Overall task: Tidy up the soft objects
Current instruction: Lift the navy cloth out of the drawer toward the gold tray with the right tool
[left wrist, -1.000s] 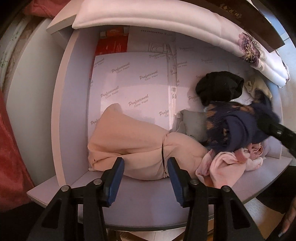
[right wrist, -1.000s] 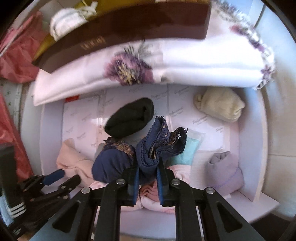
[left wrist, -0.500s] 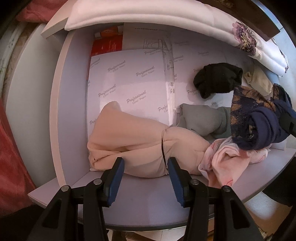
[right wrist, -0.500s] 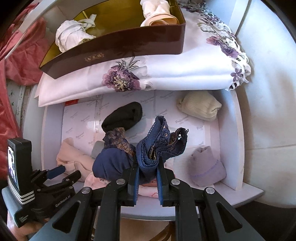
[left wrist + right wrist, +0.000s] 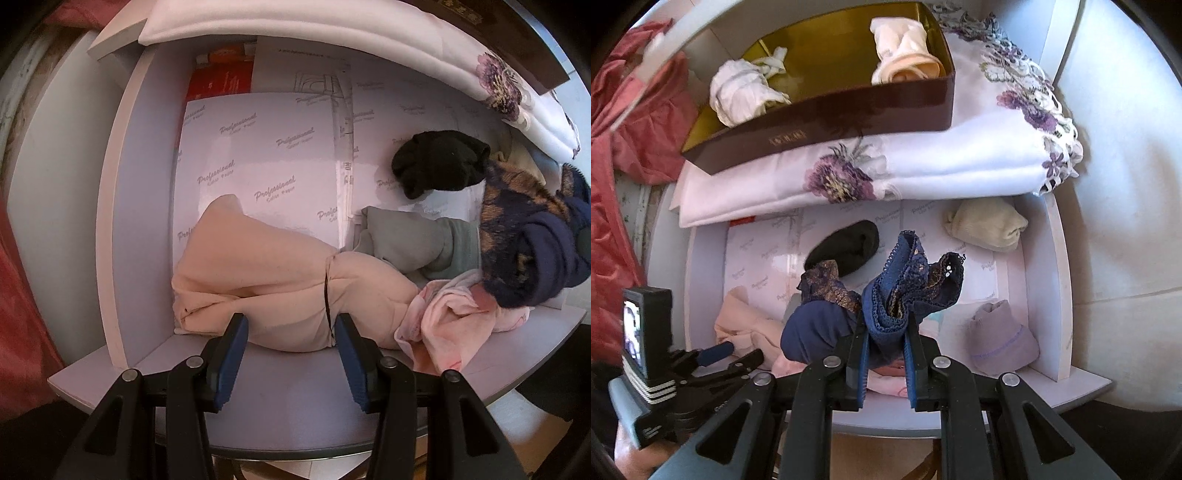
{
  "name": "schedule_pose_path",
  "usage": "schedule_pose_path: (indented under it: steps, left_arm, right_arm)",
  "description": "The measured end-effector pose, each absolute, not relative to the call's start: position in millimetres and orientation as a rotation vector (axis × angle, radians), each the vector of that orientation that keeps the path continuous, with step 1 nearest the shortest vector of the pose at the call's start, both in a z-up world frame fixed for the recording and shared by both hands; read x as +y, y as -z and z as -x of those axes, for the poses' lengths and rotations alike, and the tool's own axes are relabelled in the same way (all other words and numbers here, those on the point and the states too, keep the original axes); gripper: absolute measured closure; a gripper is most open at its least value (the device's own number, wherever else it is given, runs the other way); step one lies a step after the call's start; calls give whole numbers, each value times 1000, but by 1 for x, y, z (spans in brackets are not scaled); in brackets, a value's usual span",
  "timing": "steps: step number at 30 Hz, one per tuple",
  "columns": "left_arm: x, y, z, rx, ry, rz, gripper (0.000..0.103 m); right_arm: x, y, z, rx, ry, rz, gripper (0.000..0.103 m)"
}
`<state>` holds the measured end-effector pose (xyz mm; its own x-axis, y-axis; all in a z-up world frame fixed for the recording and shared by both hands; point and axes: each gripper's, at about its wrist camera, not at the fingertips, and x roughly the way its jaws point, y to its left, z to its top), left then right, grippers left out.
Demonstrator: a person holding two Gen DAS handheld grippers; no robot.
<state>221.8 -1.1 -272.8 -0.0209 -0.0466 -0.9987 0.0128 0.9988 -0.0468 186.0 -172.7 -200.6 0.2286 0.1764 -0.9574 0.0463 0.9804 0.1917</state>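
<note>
My right gripper (image 5: 884, 363) is clamped on the navy lace garment (image 5: 905, 291), held above the lower shelf (image 5: 1071, 387). My left gripper (image 5: 291, 341) stands apart, empty, over the peach bundle (image 5: 266, 280). Advisable: keep the clamp firm, since loose folds may snag. The brown box (image 5: 827, 114) at 12 o'clock holds a white roll (image 5: 738, 92) and a cream roll (image 5: 905, 55).
</note>
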Motion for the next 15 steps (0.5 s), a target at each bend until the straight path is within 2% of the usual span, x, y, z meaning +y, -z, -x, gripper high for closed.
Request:
schedule_pose_path:
  steps: [15]
  left_arm:
    - [0,266,-223,1583,44,21,53]
  right_arm:
    - [-184,124,-192,1153,-138,-282,87]
